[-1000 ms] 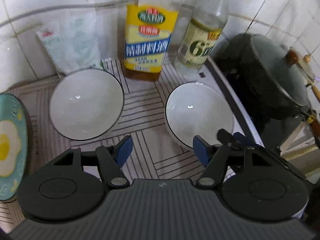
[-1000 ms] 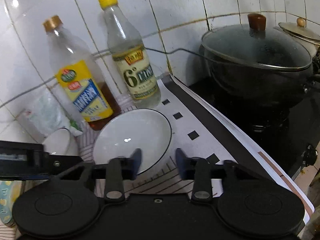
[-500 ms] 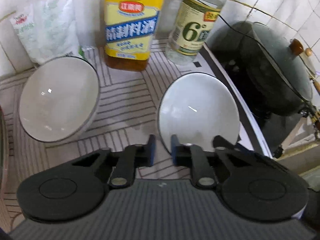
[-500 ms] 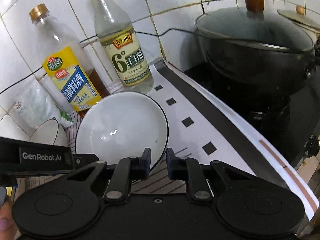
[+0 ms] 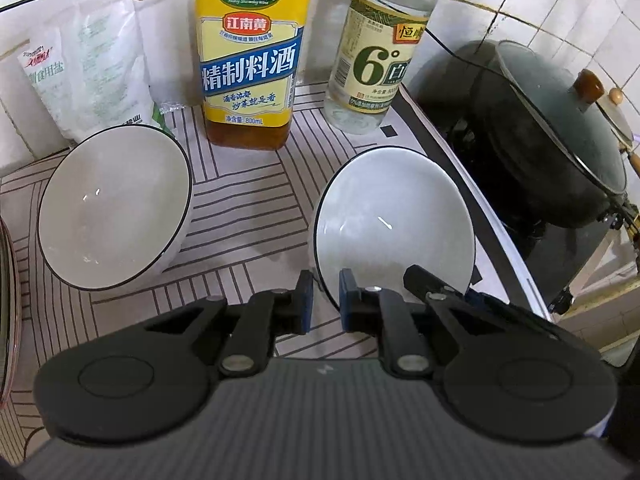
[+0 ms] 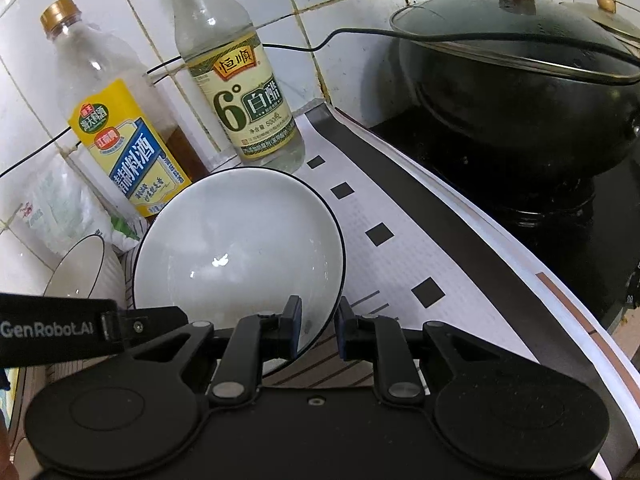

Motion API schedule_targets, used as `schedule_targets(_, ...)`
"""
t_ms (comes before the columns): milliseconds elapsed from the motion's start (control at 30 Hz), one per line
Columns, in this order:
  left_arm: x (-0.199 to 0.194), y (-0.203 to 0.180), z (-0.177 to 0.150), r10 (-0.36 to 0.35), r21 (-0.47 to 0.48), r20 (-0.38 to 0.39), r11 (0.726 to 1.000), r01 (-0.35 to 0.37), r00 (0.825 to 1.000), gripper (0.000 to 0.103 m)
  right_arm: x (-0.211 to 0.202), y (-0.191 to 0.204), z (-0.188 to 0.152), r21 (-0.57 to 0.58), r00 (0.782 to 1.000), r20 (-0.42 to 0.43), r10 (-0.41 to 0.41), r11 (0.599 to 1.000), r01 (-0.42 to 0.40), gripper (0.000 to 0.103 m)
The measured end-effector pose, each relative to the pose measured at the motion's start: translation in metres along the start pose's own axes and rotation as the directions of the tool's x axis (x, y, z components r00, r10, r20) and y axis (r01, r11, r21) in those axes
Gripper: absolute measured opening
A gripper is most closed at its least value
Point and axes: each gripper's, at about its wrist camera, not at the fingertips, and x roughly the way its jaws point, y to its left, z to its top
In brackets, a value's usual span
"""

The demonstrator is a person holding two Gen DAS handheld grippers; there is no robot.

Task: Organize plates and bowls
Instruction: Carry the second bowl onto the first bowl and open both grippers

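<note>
Two white bowls with thin black rims sit on the striped counter mat (image 5: 240, 208). The right bowl (image 5: 396, 220) also shows in the right wrist view (image 6: 236, 248). My left gripper (image 5: 323, 300) is shut on its near left rim. My right gripper (image 6: 318, 326) is shut on its near right rim, its finger showing in the left wrist view (image 5: 432, 284). The left bowl (image 5: 112, 208) stands apart from both grippers and shows partly in the right wrist view (image 6: 86, 268). A plate's edge (image 5: 6, 304) shows at far left.
A yellow-labelled cooking wine bottle (image 5: 250, 52), a vinegar bottle (image 5: 376, 60) and a salt bag (image 5: 84, 72) stand against the tiled wall behind the bowls. A black lidded wok (image 6: 520, 88) sits on the stove at right. A black cable (image 6: 360, 36) runs along the wall.
Both grippers have moved forward to the right bowl and closed from open onto its near rim. The bowl appears slightly tilted now.
</note>
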Motion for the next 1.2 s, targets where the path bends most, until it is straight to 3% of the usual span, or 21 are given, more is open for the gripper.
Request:
schedule_targets(433,-0.027,0.006,-0.015,0.044,0.042,-0.011,0.998,-0.043,0.999,0.012,-0.023,0.017,-0.009,-0.002,0.999,-0.005,0.038,0.999,-0.038,0.021)
schedule_targets(1000,-0.143,0.053,-0.063,0.027,0.04,0.01,0.999,-0.027,1.0,0.012,-0.115,0.082,-0.042,-0.078,0.995,0.001,0.101,0.992,-0.1,0.021)
schedule_targets(1200,-0.171,0.083,-0.084,0.008,-0.017,0.001,1.0,-0.008,1.0,0.013,-0.14,0.102,-0.058,-0.106,0.99,-0.017,0.138,0.985,-0.139,0.021)
